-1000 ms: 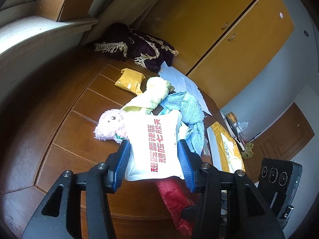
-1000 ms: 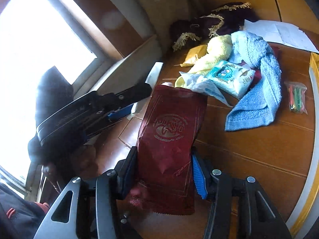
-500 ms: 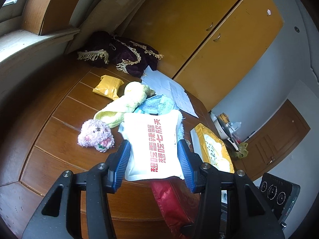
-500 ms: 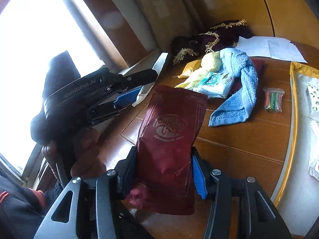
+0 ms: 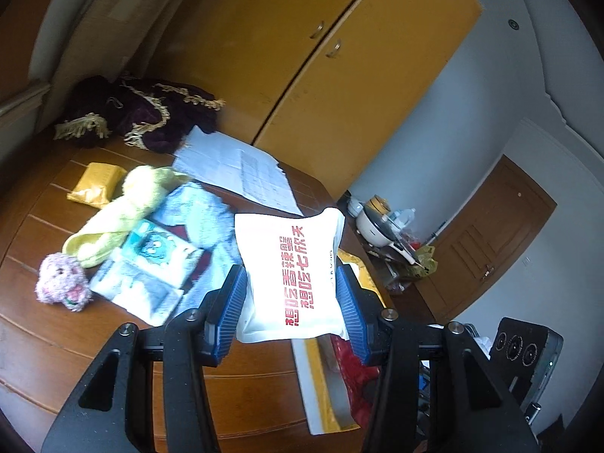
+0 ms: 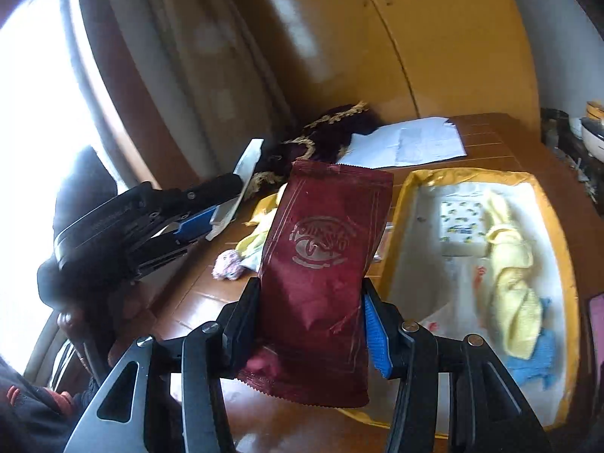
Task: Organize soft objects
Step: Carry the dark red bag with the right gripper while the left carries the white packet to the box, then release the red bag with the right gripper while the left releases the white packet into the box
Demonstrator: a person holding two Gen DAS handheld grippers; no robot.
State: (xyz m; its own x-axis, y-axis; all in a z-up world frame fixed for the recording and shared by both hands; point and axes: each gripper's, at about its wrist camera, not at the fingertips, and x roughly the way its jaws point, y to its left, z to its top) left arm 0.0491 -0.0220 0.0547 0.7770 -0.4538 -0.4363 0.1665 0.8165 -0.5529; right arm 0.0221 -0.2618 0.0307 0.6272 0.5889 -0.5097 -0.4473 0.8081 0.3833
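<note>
Left gripper [image 5: 290, 298]: jaws clamped on a glossy white packet [image 5: 290, 273] with red print, held above the wooden table [image 5: 56, 324]. Right gripper [image 6: 311, 326]: jaws clamped on a crinkled dark red foil packet [image 6: 321, 271], held upright beside the tray [image 6: 566, 264]. The tray, yellow-rimmed with a white lining, sits on the plank-topped table and contains a yellow cloth [image 6: 509, 275], a blue cloth [image 6: 536, 362] and a small printed pack [image 6: 462, 222]. Left of the tray lie a fuzzy pink toy [image 5: 62, 283], a blue towel [image 5: 204, 215], papers [image 5: 241, 170] and a fringed purple cloth [image 5: 143, 113]. Yellow cupboards [image 5: 339, 75] stand behind the table.
</note>
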